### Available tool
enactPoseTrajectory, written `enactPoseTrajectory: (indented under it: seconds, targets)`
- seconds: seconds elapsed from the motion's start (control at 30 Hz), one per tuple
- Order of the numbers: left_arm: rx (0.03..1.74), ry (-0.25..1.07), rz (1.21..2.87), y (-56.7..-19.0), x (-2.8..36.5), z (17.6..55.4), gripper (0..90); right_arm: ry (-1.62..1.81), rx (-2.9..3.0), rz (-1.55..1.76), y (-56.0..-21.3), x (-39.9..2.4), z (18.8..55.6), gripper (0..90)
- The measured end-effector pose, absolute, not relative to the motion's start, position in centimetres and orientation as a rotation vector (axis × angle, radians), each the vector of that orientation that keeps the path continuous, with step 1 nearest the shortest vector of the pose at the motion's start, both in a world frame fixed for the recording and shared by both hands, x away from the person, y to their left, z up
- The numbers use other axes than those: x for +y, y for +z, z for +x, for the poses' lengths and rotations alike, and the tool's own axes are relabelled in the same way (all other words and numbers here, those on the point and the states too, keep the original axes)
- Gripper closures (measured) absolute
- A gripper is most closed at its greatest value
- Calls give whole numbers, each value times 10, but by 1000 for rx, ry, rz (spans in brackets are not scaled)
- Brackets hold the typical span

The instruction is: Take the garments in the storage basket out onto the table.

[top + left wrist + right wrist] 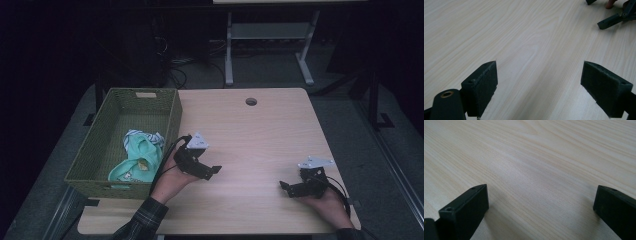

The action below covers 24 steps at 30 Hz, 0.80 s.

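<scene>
Clothes, a mint-green bundle [136, 160], lie in the woven basket [172, 125] just left of the left gripper [212, 171], the nearer one; it faces away, jaws wide and empty. The right gripper [285, 187] rests well apart, also wide open.

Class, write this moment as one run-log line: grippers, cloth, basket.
left gripper: open, empty, over table | right gripper: open, empty | mint cloth: inside green basket | fingers: apart
</scene>
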<state>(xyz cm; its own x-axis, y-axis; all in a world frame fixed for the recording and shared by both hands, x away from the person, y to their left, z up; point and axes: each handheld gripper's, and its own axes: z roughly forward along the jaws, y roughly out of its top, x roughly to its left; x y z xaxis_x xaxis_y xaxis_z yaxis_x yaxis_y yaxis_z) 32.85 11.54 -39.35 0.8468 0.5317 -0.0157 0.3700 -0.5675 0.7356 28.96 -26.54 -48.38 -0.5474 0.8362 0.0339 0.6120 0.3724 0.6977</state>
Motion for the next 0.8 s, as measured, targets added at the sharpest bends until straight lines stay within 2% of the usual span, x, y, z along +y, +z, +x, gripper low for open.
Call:
enactPoseTrajectory:
  seconds: [0.8]
  targets:
    - [623, 282, 2247, -374, 119, 336, 135, 963, 2299, 1280, -484, -266, 290, 0]
